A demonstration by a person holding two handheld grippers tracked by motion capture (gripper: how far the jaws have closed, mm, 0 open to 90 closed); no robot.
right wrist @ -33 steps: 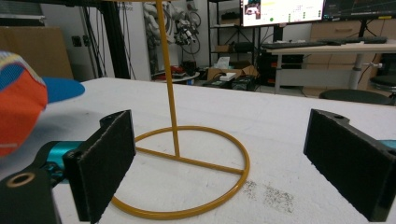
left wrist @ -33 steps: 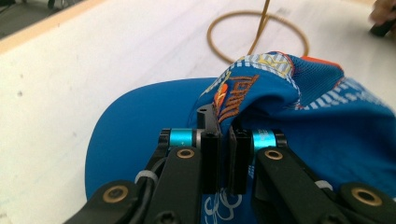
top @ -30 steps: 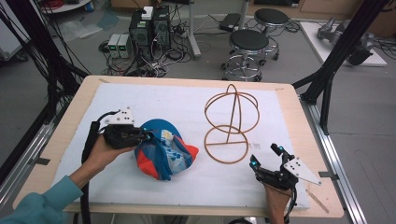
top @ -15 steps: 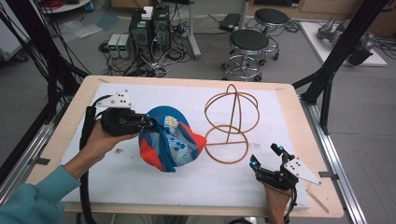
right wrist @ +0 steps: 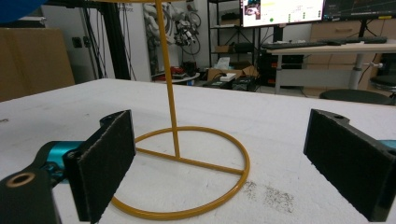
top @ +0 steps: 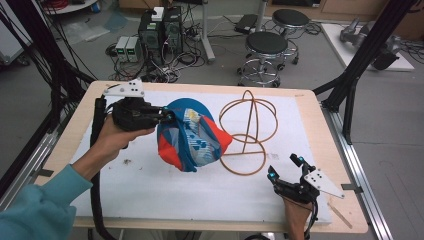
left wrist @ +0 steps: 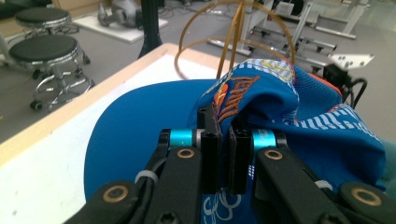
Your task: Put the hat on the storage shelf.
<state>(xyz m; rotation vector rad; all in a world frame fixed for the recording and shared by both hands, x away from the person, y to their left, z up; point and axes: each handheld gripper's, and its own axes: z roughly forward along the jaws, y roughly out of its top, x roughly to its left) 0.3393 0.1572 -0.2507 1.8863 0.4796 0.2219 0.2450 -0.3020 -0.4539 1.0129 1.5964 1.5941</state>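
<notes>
Left gripper [top: 167, 116] clamps the blue-orange cap [top: 192, 137], held above the white mat [top: 150, 185], brim seemingly toward the gripper; wire stand [top: 248, 131] just beside; right gripper [top: 284, 169] gapes wide, near its base ring

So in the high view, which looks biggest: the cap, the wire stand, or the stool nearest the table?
1. Wire stand, largest by outline.
2. Cap, slightly smaller, though lifted toward the camera by the left gripper.
3. Stool, smallest-looking, but it sits farther away.

Blue-and-orange cap [top: 192, 137], golden wire stand [top: 248, 131]
Cap bears white stripes, possibly checks; orange embroidery; white table cover [top: 165, 185].
</notes>
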